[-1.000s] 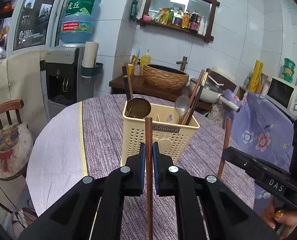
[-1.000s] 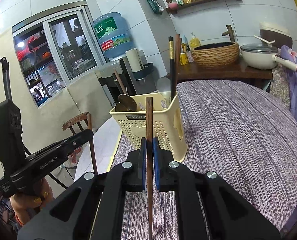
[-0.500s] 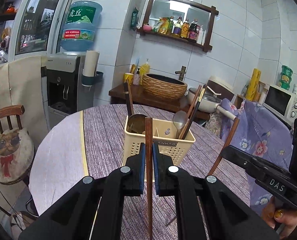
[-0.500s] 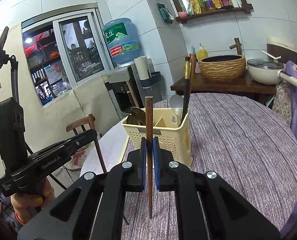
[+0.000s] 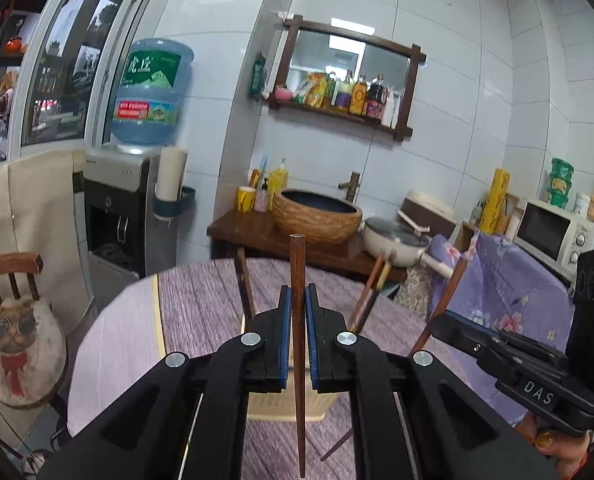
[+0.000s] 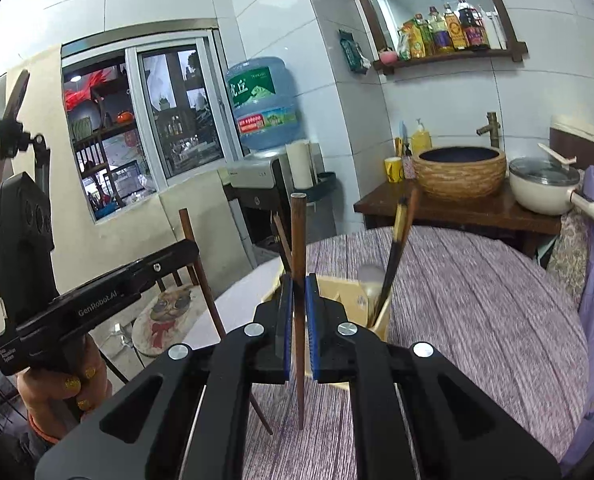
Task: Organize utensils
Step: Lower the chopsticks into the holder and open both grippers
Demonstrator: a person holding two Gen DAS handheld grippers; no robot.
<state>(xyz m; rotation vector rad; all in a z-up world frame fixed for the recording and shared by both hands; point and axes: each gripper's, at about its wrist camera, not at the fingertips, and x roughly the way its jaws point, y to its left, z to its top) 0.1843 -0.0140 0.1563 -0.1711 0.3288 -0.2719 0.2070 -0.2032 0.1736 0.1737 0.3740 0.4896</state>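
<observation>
Left wrist, chopstick [image 5: 297, 280] upright between tool [image 5: 296, 334] pads

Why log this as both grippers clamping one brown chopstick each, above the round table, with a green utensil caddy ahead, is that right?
Not quite: the utensil caddy is cream-yellow, not green, as the right wrist view shows. The rest holds: the left gripper and right gripper each clamp one brown chopstick above the round table.
</observation>
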